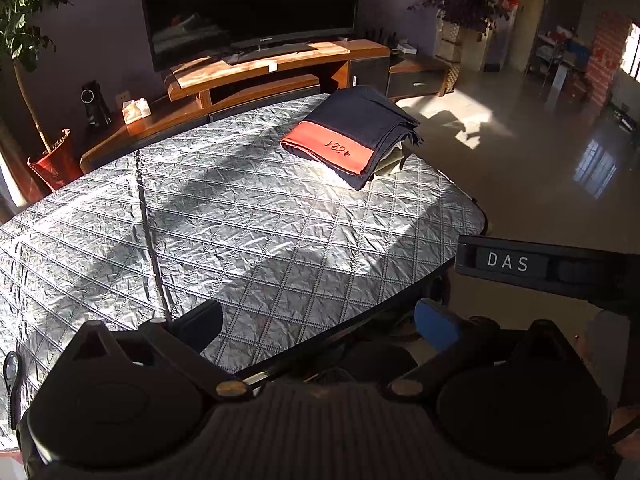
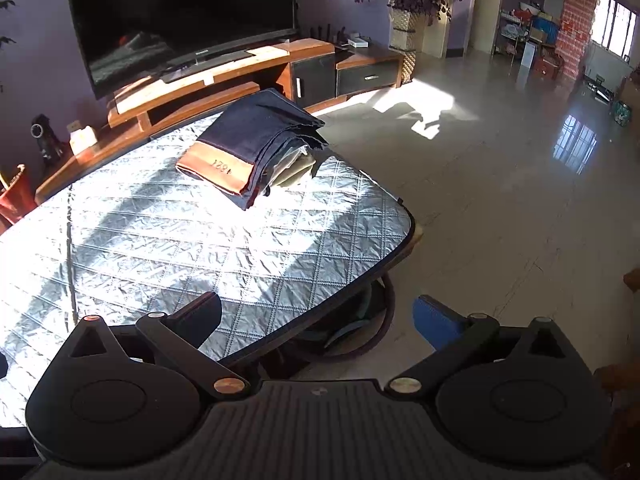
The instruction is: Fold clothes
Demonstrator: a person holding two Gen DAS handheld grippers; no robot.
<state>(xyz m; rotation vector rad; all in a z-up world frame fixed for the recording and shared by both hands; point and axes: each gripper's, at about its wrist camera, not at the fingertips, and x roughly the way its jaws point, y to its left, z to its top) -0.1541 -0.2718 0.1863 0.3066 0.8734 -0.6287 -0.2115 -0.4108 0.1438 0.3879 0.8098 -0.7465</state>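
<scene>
Folded clothes: dark stack with an orange band, on the far right corner of the quilted table, overhanging paler garments beneath. Left gripper and right gripper: fingers apart, holding nothing, above the near table edge, well apart from the stack. Risk: the stack sits close to the edge; a careless nudge or lopsided grab could topple it onto the floor or undo its folds.

Both wrist views look down from the near edge across the table, sharing the far-corner clothes and TV.
</scene>
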